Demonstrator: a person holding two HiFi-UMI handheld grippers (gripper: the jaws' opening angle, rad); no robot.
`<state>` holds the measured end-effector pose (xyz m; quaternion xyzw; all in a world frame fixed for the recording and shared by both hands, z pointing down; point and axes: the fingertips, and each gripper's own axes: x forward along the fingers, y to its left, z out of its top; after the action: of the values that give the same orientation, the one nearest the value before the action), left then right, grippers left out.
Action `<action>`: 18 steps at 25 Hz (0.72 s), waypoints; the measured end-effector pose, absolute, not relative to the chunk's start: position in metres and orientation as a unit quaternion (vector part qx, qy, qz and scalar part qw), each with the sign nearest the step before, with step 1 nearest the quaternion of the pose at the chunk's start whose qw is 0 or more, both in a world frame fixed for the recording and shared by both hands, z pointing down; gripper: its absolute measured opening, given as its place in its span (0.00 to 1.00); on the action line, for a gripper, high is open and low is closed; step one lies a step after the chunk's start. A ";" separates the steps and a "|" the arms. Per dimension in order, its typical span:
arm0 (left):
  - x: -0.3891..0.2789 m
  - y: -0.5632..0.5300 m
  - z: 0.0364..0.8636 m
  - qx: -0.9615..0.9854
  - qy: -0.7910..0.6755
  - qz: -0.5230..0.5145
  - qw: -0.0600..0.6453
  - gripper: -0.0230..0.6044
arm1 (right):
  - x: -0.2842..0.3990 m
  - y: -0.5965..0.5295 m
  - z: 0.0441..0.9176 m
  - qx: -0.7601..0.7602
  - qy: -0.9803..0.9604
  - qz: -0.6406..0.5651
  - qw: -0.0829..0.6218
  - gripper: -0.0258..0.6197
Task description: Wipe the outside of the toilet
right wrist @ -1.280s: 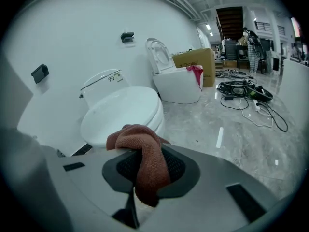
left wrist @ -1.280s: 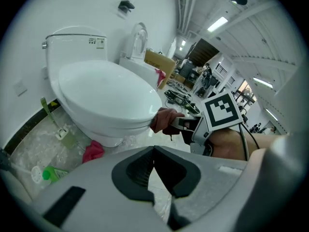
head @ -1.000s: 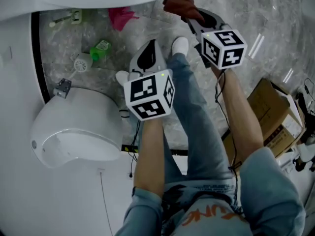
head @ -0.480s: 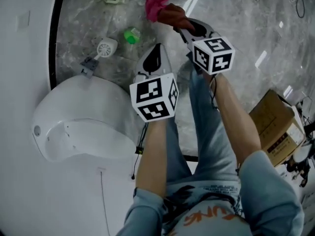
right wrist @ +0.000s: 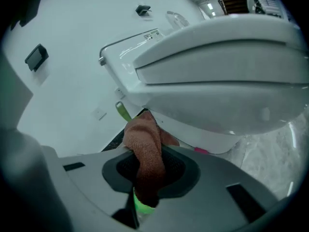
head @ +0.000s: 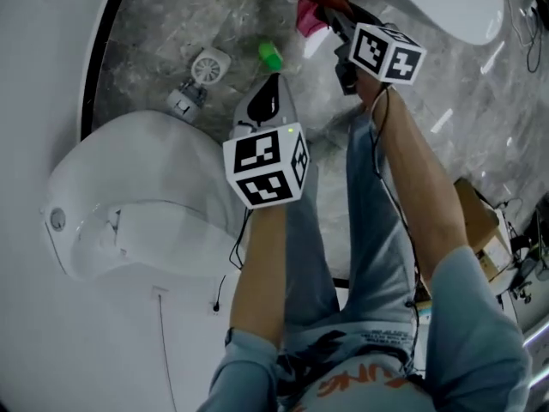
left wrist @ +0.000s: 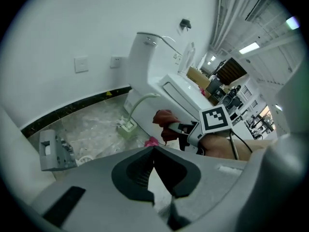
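The right gripper (right wrist: pixel 147 178) has its jaws clamped on a rust-brown cloth (right wrist: pixel 145 146), which stands up between them toward the underside of the white toilet (right wrist: pixel 217 81). Whether cloth and bowl touch cannot be told. The tank (right wrist: pixel 128 50) sits behind, and the marble floor (right wrist: pixel 273 151) lies at lower right.

Head camera downward; others toward toilet (right wrist: pixel 217 66)

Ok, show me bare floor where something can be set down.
Free: the grey marble floor between the black wall strip and the white round fitting; also between the white toilet bowl and the brown cardboard box. Crowded: around the green cap and pink cloth.
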<state>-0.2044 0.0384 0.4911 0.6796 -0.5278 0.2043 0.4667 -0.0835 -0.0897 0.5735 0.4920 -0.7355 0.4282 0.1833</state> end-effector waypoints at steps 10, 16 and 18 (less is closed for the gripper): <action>-0.218 0.039 0.508 0.665 -0.531 0.211 0.481 0.04 | -0.060 -0.127 0.594 0.543 -0.690 0.457 0.144 0.14; -0.197 0.042 0.513 0.662 -0.528 0.231 0.478 0.04 | -0.021 -0.101 0.601 0.548 -0.674 0.471 0.152 0.14; -0.193 0.045 0.516 0.655 -0.532 0.241 0.479 0.04 | -0.006 -0.095 0.603 0.549 -0.670 0.476 0.152 0.14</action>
<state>-0.1933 0.0449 0.5163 0.6552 -0.5319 0.2411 0.4794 -0.0062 -0.0947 0.6029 0.5489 -0.6700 0.4762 0.1518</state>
